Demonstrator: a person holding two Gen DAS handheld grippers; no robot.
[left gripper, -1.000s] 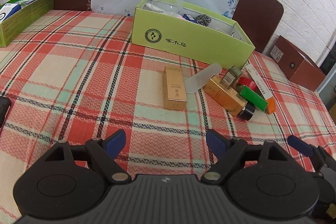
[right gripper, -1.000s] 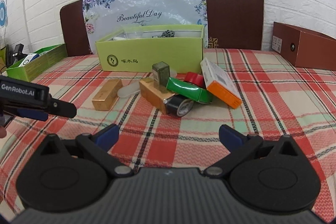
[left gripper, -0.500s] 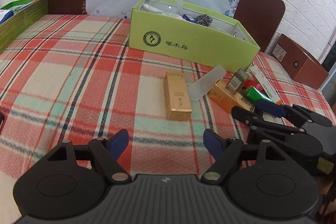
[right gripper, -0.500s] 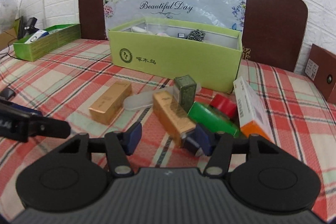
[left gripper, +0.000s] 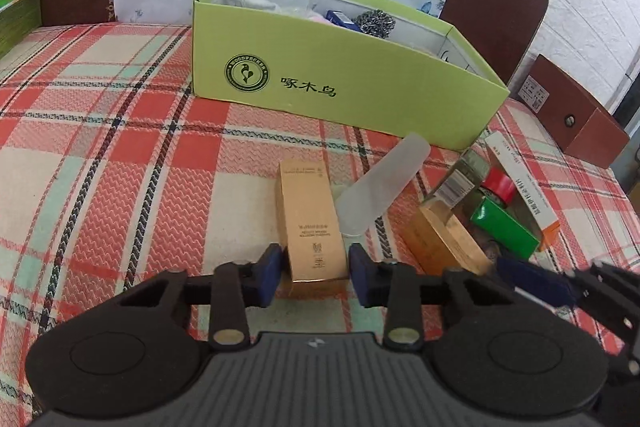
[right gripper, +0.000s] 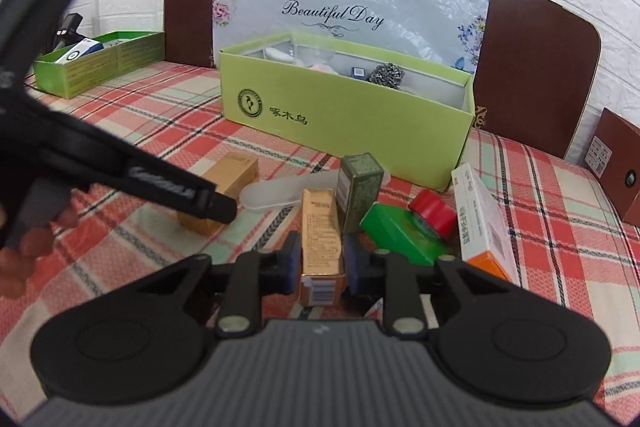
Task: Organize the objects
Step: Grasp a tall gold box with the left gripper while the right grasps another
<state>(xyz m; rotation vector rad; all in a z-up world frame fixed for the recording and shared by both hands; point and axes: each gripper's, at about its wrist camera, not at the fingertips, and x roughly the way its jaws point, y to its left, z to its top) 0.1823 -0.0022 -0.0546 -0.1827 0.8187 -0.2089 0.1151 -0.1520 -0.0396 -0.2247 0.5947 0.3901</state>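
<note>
My left gripper has its blue pads against both sides of a gold box lying on the plaid cloth. My right gripper is shut on a second gold box, which also shows in the left wrist view. Beside them lie a frosted white tube, a dark green box, a bright green box, a red tape roll and a white-and-orange box. The big light green box stands behind, open, with several items inside.
A second green box stands at the far left. A brown box sits at the right edge. A brown headboard with a floral "Beautiful Day" sheet and a white brick wall close the back. The left gripper's arm crosses the right wrist view.
Both grippers moved forward and down to the cloth. The left jaws closed around the left gold box. The right jaws closed on the second gold box.
</note>
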